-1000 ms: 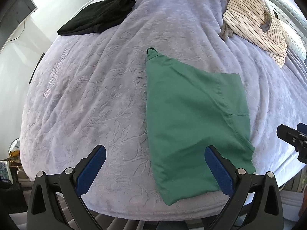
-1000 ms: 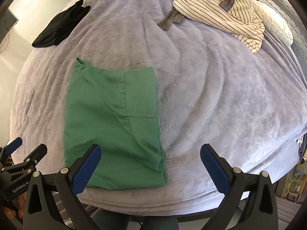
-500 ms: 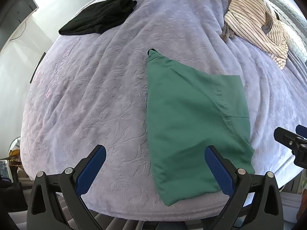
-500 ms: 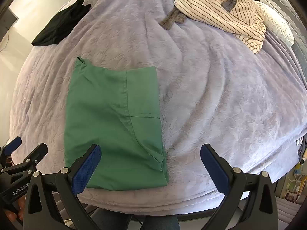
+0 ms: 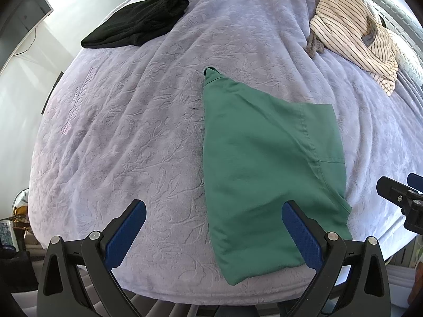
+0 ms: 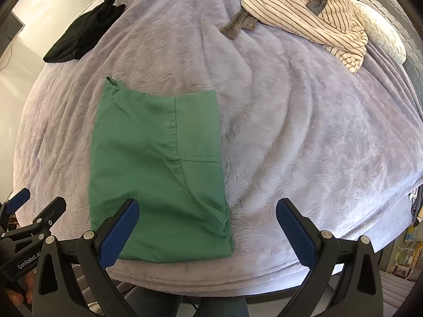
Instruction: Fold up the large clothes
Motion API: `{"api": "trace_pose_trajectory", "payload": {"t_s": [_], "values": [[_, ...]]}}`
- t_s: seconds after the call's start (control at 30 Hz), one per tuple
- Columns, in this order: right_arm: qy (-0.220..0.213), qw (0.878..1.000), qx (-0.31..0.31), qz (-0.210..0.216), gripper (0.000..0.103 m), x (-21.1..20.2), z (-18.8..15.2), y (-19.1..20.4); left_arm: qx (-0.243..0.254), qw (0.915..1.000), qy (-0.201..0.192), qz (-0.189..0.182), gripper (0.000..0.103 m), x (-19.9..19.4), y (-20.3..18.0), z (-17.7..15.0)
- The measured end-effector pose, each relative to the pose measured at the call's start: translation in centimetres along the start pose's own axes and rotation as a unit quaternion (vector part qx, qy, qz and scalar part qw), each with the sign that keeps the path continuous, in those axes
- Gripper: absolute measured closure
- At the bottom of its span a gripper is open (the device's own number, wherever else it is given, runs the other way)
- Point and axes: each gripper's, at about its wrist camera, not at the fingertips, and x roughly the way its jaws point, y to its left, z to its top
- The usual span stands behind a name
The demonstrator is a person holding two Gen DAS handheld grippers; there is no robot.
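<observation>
A green garment [image 5: 264,163] lies folded flat near the front edge of the bed; it also shows in the right wrist view [image 6: 158,163]. My left gripper [image 5: 211,227] is open and empty, held above the bed's front edge, its right finger over the garment's near part. My right gripper [image 6: 207,224] is open and empty, its left finger over the garment's near left part. The left gripper shows at the lower left of the right wrist view [image 6: 29,211]. The right gripper shows at the right edge of the left wrist view [image 5: 401,195].
The lavender embossed bedspread [image 5: 119,132] covers the bed [image 6: 304,132]. A folded black garment [image 5: 137,23] lies at the far left [image 6: 82,34]. A striped cream garment [image 5: 354,26] lies crumpled at the far right [image 6: 306,8]. A pale pillow [image 6: 383,34] sits beside it.
Both grippers have drifted back slightly, so the garment sits a little farther in view. The garment has not moved. Both stay open.
</observation>
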Motion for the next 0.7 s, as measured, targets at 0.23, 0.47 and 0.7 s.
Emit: {"api": "trace_pose_trajectory", "payload": {"t_s": [0.23,0.47,0.7], "values": [[0.002,1.000,-0.001,0.000,0.000,0.12,0.14,-0.08,0.000,1.0000,0.000,0.000,0.000,0.04,-0.02,0.06],[0.005,1.000,-0.005,0.002,0.000,0.37,0.51,-0.31,0.001,1.0000,0.001,0.000,0.000,0.20,0.00,0.15],[0.007,1.000,-0.006,0.003,0.000,0.53,0.51,-0.33,0.001,1.0000,0.002,0.000,0.000,0.30,-0.03,0.21]]}}
